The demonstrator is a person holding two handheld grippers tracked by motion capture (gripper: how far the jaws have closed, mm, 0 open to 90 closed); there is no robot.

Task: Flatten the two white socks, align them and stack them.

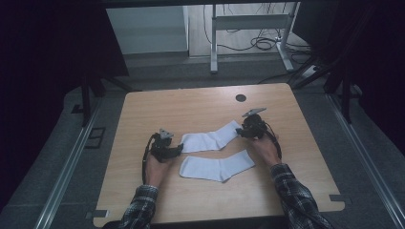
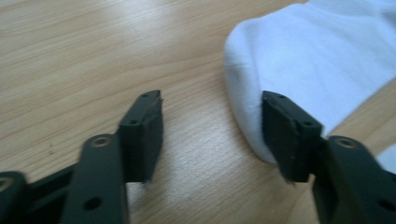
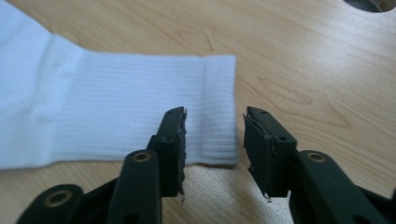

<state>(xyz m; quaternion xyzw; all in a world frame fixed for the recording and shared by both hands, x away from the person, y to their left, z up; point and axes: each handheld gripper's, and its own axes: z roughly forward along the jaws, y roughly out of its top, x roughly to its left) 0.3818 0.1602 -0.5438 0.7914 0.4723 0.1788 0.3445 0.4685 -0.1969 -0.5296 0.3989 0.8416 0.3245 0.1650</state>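
White cotton marks the middle of the wooden table [image 1: 143, 109]: two socks lie flat there, and the farther sock [image 1: 210, 140] serves as the landmark for everything else. It stretches slantwise, its toe toward the person's left and its ribbed cuff toward the right. The nearer sock [image 1: 217, 167] lies just beside it on the person's side, running roughly parallel, apart from it.

At the farther sock's toe end sits the left gripper [image 1: 177, 149], held in the left hand [image 1: 155, 169]. In the left gripper view its jaws stand wide apart with bare wood between them; the rounded toe [image 2: 299, 60] lies against the right-hand jaw, and nothing is gripped.

At the farther sock's cuff end is the right gripper [image 1: 240, 131], held in the right hand [image 1: 265, 148]. In the right gripper view its jaws are parted to a moderate gap, straddling the corner of the ribbed cuff [image 3: 219, 112], not closed on the fabric.

Beyond the farther sock, toward the table's far edge, is a dark round hole [image 1: 240, 98] in the tabletop
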